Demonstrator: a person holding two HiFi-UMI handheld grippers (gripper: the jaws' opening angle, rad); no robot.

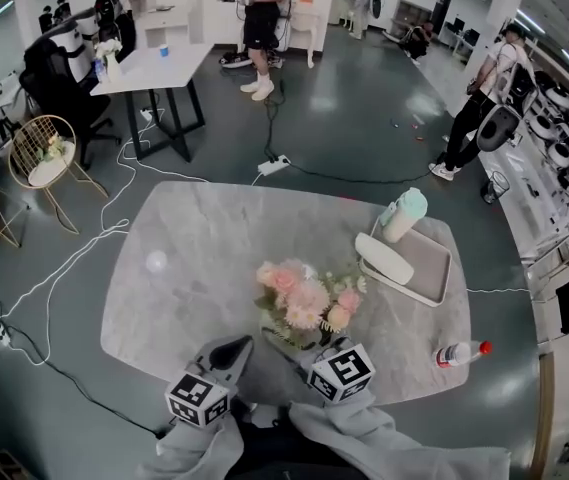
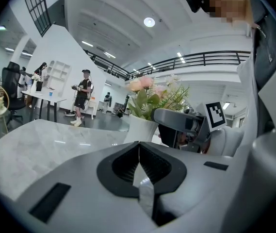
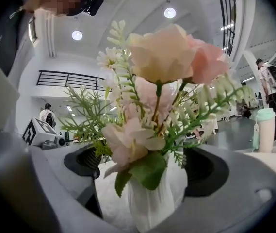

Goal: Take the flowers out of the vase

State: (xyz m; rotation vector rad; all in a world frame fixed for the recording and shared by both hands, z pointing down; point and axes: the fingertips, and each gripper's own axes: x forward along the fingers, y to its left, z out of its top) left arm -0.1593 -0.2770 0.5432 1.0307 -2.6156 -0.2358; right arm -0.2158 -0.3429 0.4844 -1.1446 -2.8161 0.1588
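Note:
A bouquet of pink and cream flowers [image 1: 304, 298] with green fern sprigs stands near the front of the grey marble table [image 1: 194, 238]. In the head view the blooms hide the vase. In the right gripper view the white ribbed vase [image 3: 152, 198] stands between the two pads of my right gripper [image 3: 147, 166], which is open, with a gap on each side. The flowers [image 3: 164, 57] rise above it. My left gripper [image 2: 138, 154] is shut on nothing, a little left of the vase [image 2: 140, 129], with its tip [image 1: 234, 348] over the table.
A grey tray [image 1: 436, 268] at the right holds a white oblong object [image 1: 384, 258] and a mint-lidded bottle [image 1: 404, 214]. A clear bottle with a red cap [image 1: 461, 352] lies near the front right edge. A small white ball [image 1: 155, 262] sits at the left. Cables cross the floor.

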